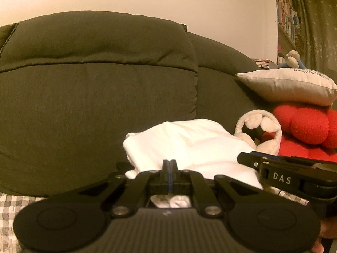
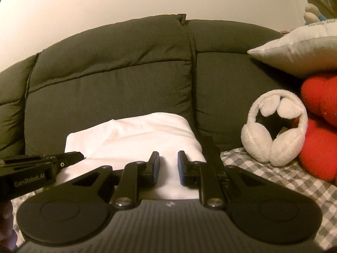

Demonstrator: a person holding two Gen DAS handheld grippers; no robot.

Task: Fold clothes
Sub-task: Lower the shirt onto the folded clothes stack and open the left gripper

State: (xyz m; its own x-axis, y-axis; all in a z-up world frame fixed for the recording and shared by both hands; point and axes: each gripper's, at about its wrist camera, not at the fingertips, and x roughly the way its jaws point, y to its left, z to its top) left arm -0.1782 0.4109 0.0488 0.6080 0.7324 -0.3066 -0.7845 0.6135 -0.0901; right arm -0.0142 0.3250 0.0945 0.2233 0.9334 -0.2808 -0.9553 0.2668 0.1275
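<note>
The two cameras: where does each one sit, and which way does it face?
Left wrist: sits on the left gripper, jaws shut, facing the sofa over the white cloth; the right gripper enters at right.
Right wrist: sits on the right gripper, jaws apart over the white cloth, facing the sofa; the left gripper enters at left.
Shared: sofa, cloth, earmuffs, red plush, grey pillow.

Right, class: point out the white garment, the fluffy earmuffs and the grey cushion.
white garment (image 2: 134, 135): right wrist view, middle of its upper fold.
fluffy earmuffs (image 2: 254, 139): right wrist view, left ear pad.
grey cushion (image 1: 290, 84): left wrist view, its front face.
</note>
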